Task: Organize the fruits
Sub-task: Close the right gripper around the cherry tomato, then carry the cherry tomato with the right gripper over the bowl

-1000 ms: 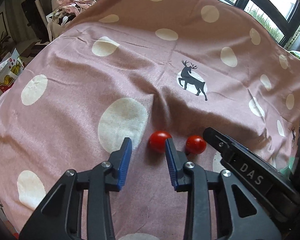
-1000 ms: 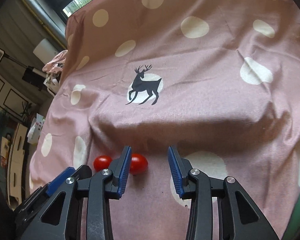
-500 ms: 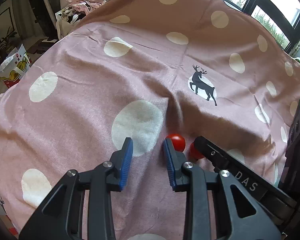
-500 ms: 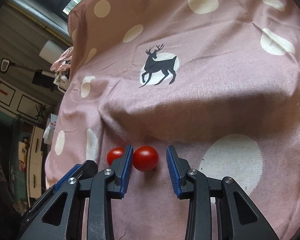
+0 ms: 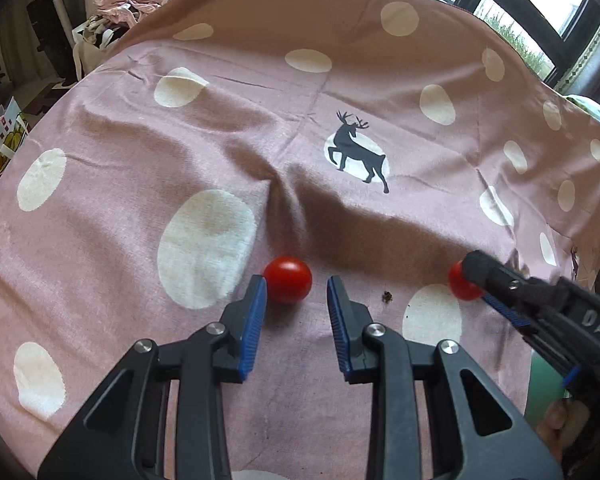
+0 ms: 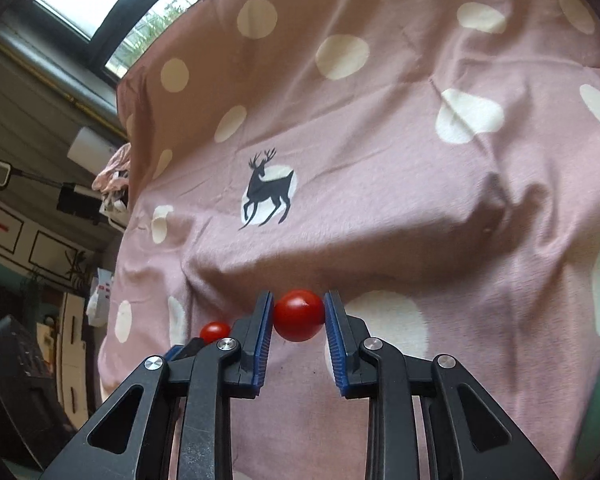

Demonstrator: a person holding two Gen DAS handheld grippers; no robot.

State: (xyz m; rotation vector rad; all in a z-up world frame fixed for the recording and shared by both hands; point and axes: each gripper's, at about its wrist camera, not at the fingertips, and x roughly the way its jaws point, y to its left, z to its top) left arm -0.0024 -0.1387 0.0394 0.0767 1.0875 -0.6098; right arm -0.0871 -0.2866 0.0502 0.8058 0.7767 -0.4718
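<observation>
Two small red tomatoes are in play on a pink polka-dot cloth [image 5: 140, 184] with a deer print. My right tongs [image 6: 298, 316] are closing on one tomato [image 6: 299, 315], both blue pads touching its sides, seemingly just clear of the cloth. My left tongs [image 5: 296, 292] stand narrowly apart and hold nothing; the other tomato [image 5: 287, 285] rests on the cloth just past their tips, beside the left pad. I would squeeze gently, since this fruit likely bruises or slips, and lift straight before carrying.
</observation>
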